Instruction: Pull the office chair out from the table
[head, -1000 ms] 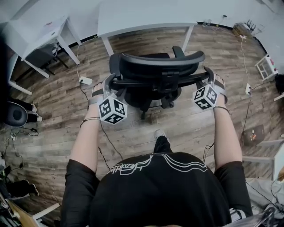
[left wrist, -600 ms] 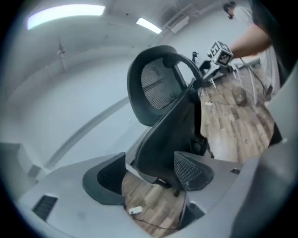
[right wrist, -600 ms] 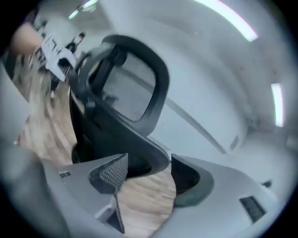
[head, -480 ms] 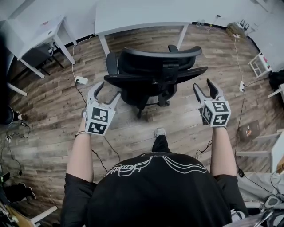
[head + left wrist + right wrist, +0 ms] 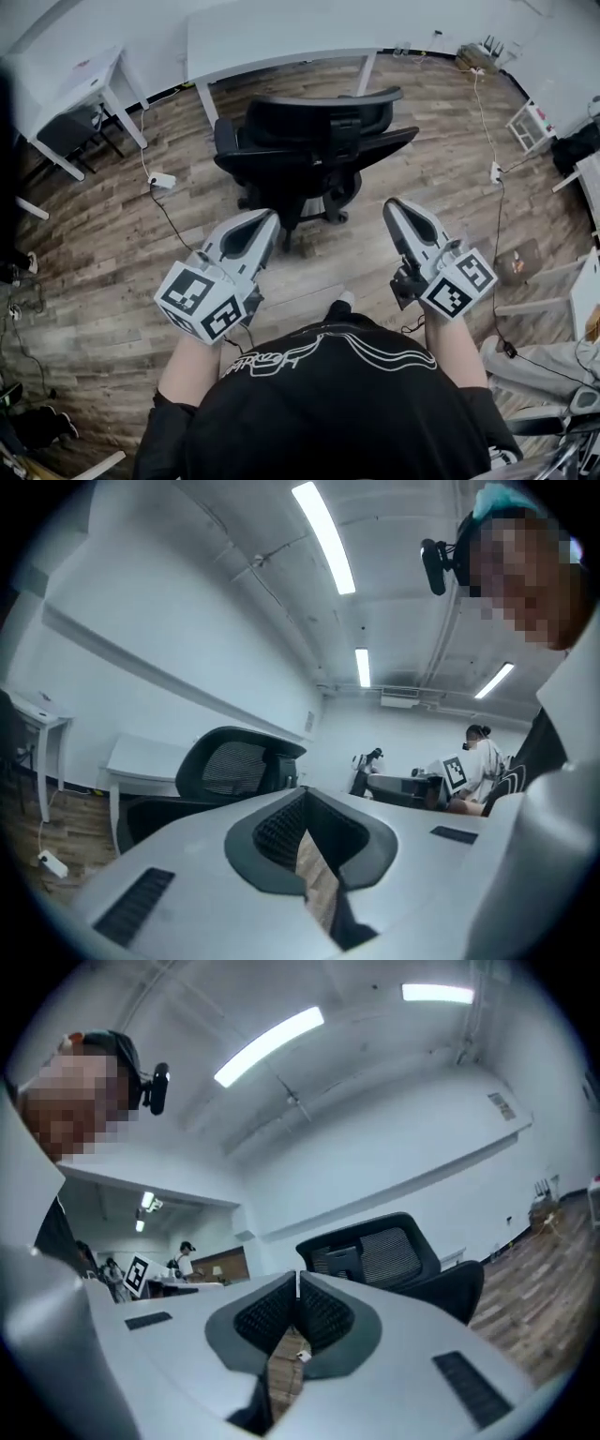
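Observation:
The black mesh-back office chair (image 5: 309, 141) stands on the wood floor, clear of the white table (image 5: 272, 37) behind it. My left gripper (image 5: 269, 221) and right gripper (image 5: 394, 207) hover side by side in front of me, short of the chair and touching nothing. Both point level at the chair. Their jaws have just been closing and now meet with nothing between them. The left gripper view has the left gripper (image 5: 302, 797) with the chair (image 5: 234, 766) beyond its tips. In the right gripper view the right gripper (image 5: 297, 1281) points at the chair (image 5: 384, 1251).
A second white table (image 5: 66, 84) stands at the left. A power adapter (image 5: 161, 180) and cables lie on the floor. A white rack (image 5: 530, 127) is at the right. My shoe (image 5: 345, 298) shows below the grippers. Other people sit at desks far off.
Both grippers have come away from the chair's sides, drawn back toward me and risen, rolling as they went. Their jaws, open half a second ago, are now shut.

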{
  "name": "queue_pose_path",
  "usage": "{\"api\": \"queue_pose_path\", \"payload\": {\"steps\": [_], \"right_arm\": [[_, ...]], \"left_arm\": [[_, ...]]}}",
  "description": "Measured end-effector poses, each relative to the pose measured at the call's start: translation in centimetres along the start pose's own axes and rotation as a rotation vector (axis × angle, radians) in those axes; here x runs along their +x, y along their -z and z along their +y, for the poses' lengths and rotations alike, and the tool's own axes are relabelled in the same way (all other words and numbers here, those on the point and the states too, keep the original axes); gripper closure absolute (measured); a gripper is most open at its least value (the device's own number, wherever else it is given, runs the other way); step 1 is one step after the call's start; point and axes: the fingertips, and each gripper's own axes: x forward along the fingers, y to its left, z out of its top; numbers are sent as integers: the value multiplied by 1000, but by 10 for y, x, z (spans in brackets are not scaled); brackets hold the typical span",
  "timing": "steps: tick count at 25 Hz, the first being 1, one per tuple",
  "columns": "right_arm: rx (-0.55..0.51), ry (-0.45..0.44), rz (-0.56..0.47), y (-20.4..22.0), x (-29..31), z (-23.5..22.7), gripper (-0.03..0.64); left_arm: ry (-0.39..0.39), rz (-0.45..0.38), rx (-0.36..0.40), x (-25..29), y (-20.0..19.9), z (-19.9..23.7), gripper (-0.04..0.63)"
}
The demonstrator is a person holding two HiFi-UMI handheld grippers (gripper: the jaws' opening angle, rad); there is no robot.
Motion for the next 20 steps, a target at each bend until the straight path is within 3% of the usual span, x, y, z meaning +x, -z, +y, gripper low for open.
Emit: {"api": "queue_pose_path", "payload": {"steps": [3,6,13,20], "right_arm": [[74,-99,-4,-2,-9,29,575],[47,-144,51,5,-16,45,575],[24,-187,121,18,-48,66,575],[2,-207,133,18,-100,85,579]], "left_arm": [[79,-8,-19,-3,0,-31,591],[117,-4,-49,-2,1,-50,591],[100,44,-128,-6,15,-85,591],[101,32,-140,-18,24,-146,589]]}}
